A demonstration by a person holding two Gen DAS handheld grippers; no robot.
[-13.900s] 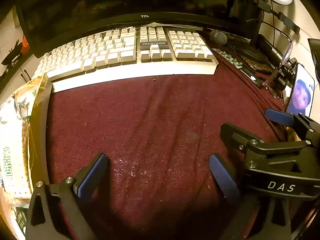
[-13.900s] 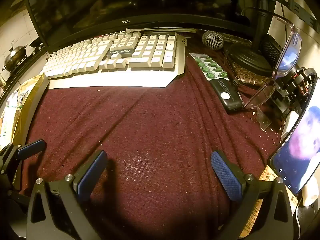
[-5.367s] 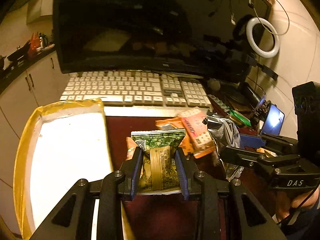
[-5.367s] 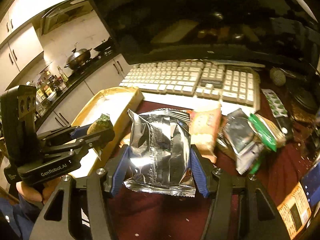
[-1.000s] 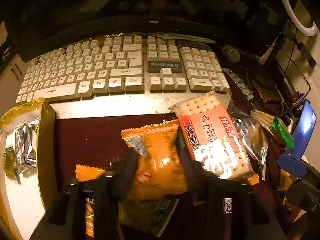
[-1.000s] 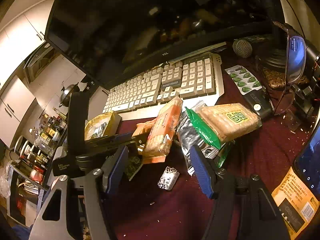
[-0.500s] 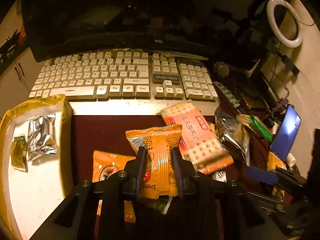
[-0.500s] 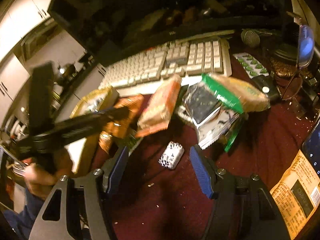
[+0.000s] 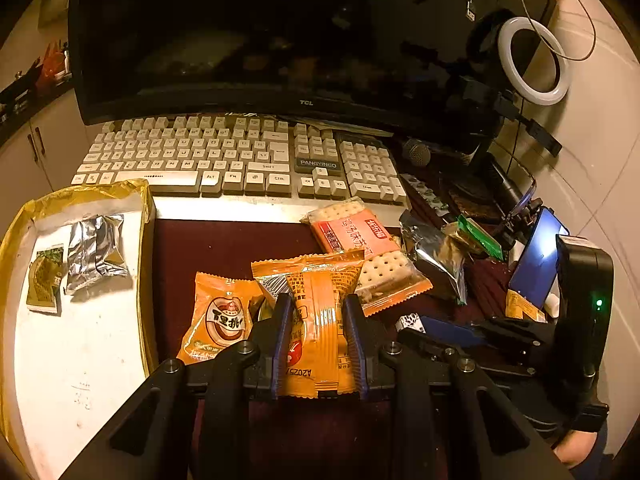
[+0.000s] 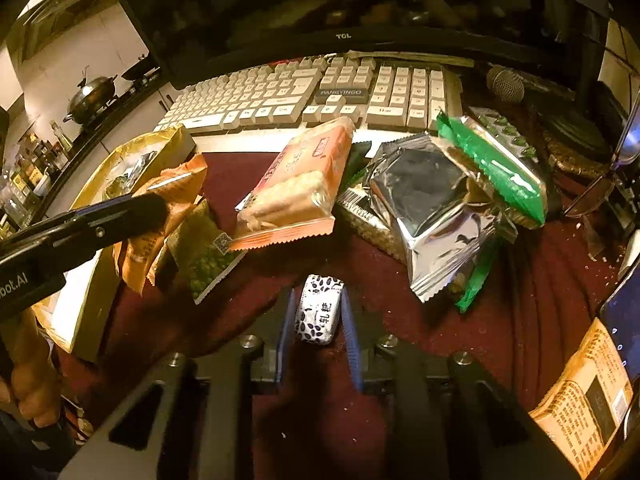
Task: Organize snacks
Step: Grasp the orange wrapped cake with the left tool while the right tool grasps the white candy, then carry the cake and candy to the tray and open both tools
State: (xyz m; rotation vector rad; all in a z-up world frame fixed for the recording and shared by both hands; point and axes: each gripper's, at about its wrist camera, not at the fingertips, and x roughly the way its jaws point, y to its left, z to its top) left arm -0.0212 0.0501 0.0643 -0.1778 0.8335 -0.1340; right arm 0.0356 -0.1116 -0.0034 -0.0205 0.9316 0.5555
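My left gripper (image 9: 316, 312) is shut on an orange snack packet (image 9: 316, 320) and holds it above the dark red cloth. My right gripper (image 10: 318, 312) is shut on a small black-and-white candy (image 10: 320, 310). A yellow-edged white tray (image 9: 80, 360) at the left holds a silver packet (image 9: 94, 250) and a green packet (image 9: 44, 280). On the cloth lie another orange packet (image 9: 220, 320), a cracker pack (image 9: 360, 248), a silver bag (image 10: 432, 200), a green-ended biscuit pack (image 10: 492, 160) and a green pea packet (image 10: 208, 256).
A white keyboard (image 9: 240, 160) and a black monitor (image 9: 240, 40) stand behind the snacks. A microphone (image 10: 506, 84), glasses (image 10: 600, 184), a pill blister and a lit phone (image 9: 536, 256) crowd the right side. An orange paper packet (image 10: 580, 400) lies at the right front.
My left gripper has lifted the orange packet higher and drawn back. My right gripper has closed on the small candy that lay on the cloth.
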